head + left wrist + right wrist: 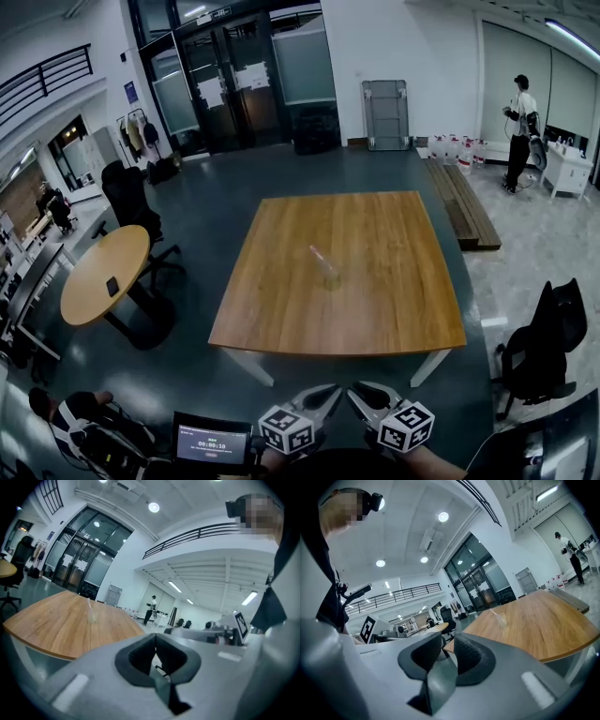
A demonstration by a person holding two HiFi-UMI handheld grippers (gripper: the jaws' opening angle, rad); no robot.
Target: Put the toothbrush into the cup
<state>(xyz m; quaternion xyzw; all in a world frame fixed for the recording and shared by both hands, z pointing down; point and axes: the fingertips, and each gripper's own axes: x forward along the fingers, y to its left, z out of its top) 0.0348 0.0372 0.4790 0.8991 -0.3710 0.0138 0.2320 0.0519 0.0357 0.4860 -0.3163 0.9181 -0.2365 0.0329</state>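
Observation:
A clear cup (329, 273) stands near the middle of the square wooden table (375, 314), and the toothbrush (318, 254) leans out of it to the upper left. Cup (92, 617) and toothbrush (89, 603) appear far off in the left gripper view, and again as cup (502, 619) and toothbrush (492, 612) in the right gripper view. My left gripper (325, 397) and right gripper (364, 393) hang side by side below the table's near edge, well short of the cup. Both are shut with nothing between the jaws; the right shows a thin slit.
A round wooden table (103, 272) and a black office chair (131, 202) stand at the left. Another black chair (548, 342) is at the right. A small screen (213, 441) sits by my left gripper. A person (518, 131) stands far back right, past low wooden platforms (464, 202).

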